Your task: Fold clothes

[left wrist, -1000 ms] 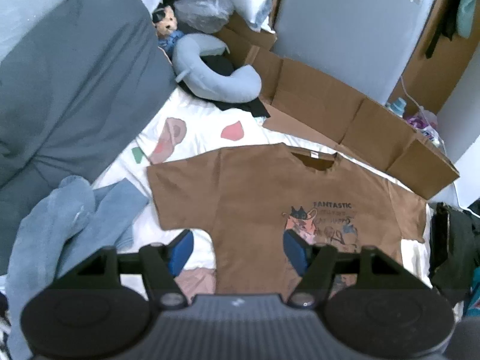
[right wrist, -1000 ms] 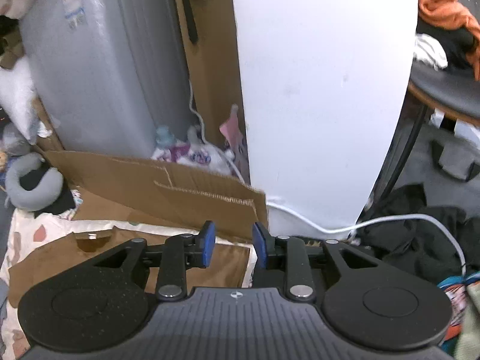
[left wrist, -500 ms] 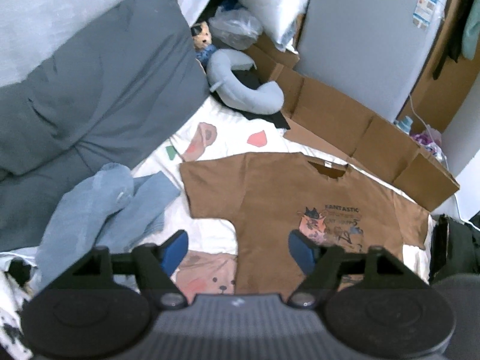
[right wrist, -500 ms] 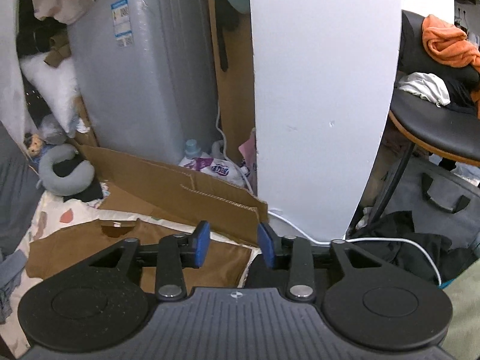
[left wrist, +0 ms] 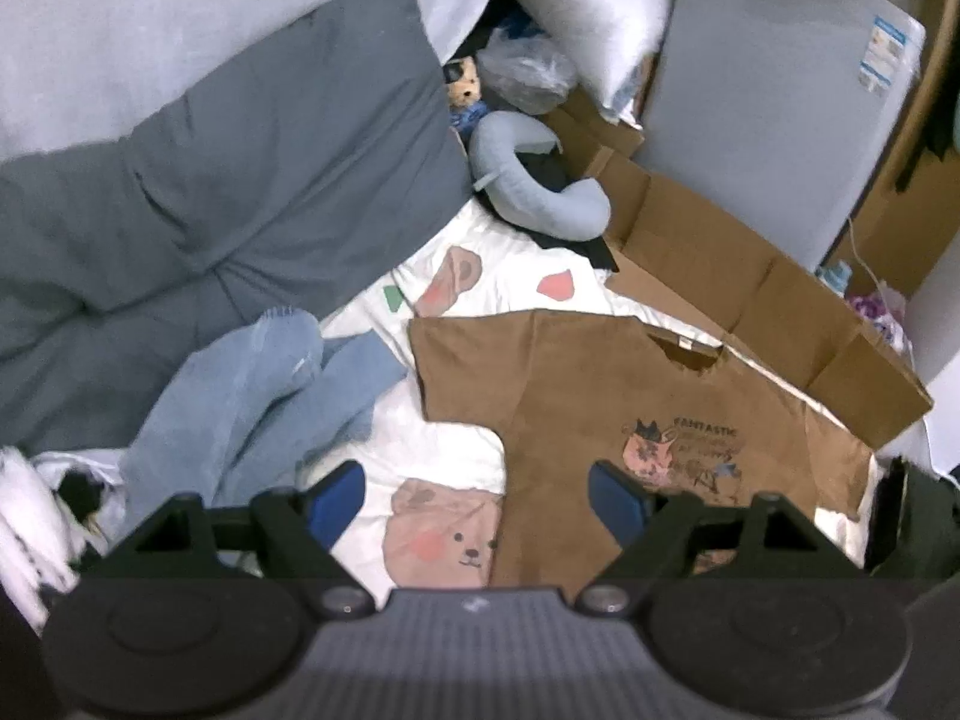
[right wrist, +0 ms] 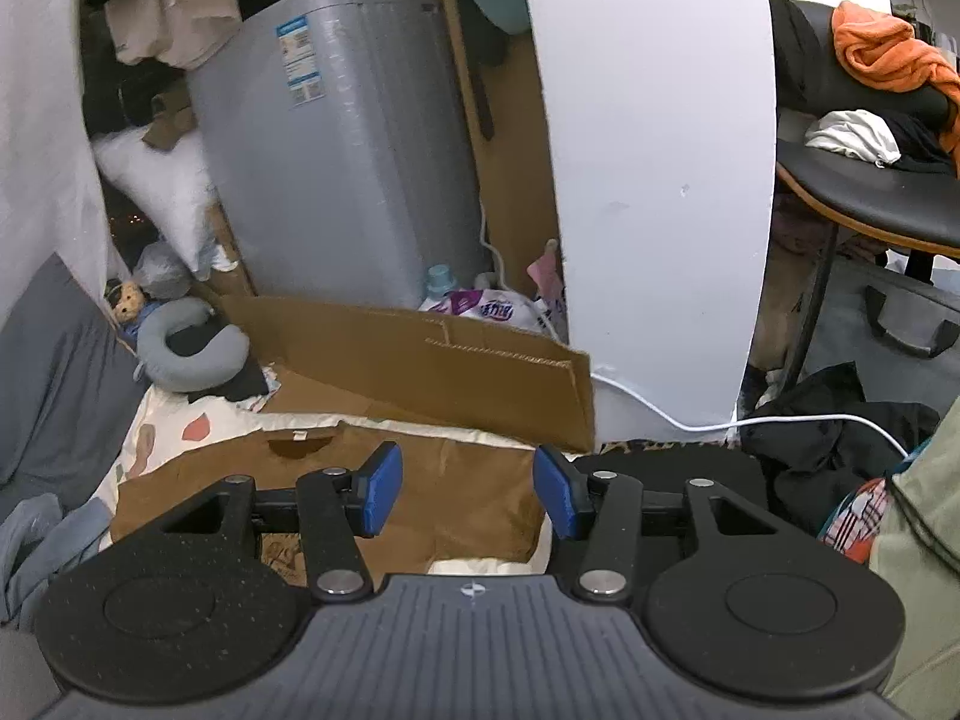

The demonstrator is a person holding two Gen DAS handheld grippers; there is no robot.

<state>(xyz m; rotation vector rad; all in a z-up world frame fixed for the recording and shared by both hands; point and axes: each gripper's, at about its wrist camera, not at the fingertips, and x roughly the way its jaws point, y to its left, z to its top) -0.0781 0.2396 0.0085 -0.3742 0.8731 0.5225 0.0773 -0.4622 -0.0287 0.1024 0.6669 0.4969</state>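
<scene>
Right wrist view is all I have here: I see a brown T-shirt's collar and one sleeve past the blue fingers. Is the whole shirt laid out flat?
Observer: Yes. In the left wrist view the brown T-shirt lies spread face up on the bear-print sheet, both sleeves out.
Operator: Any print on it?
Observer: A cartoon graphic with the word FANTASTIC sits on the chest.
Operator: Other clothes nearby?
Observer: Light blue jeans lie crumpled beside the shirt's sleeve, next to a grey pillow.
Operator: Is the left gripper holding anything?
Observer: No. The left gripper has just been opening, and nothing is between its fingers. The right gripper has been opening too, also with nothing between them.
</scene>
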